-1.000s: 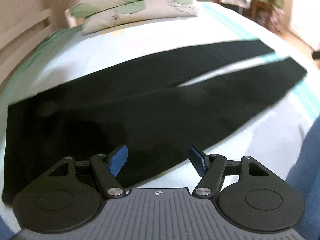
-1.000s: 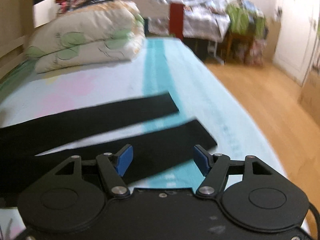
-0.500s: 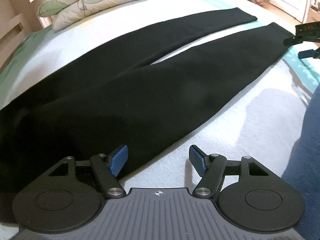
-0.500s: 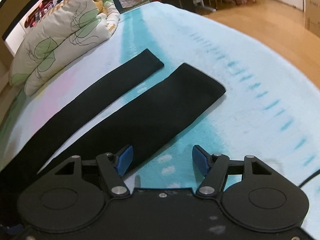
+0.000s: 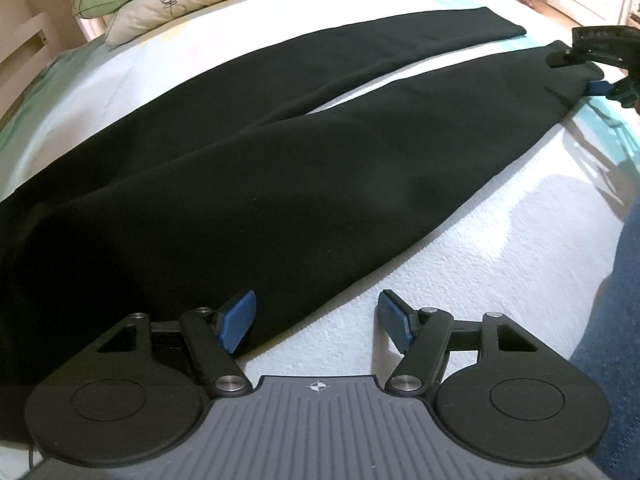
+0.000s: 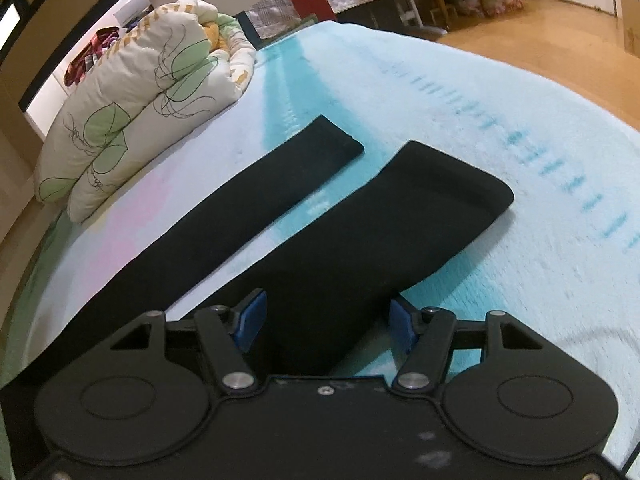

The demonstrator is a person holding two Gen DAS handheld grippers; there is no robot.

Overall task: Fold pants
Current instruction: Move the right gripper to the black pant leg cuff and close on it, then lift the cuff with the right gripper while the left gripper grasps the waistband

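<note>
Black pants [image 5: 280,160] lie flat on the bed, legs spread in a narrow V. My left gripper [image 5: 316,320] is open, low over the near edge of the hip area, its left pad over the cloth and its right pad over the sheet. My right gripper [image 6: 326,322] is open with the near leg [image 6: 380,248] between its blue pads, close to the cuff. It also shows in the left wrist view [image 5: 600,60] at the near leg's cuff. The far leg [image 6: 260,192] lies apart to the left.
A folded leaf-print quilt [image 6: 140,104] sits at the head of the bed. The light blue sheet [image 6: 520,128] runs to the bed's edge, with wooden floor [image 6: 540,24] and furniture beyond. A blue-clad body part [image 5: 616,340] is at the right.
Both grippers have moved down and closer to the pants. The right gripper now straddles the near leg by its cuff; the left sits at the hip edge. Both stay open.
</note>
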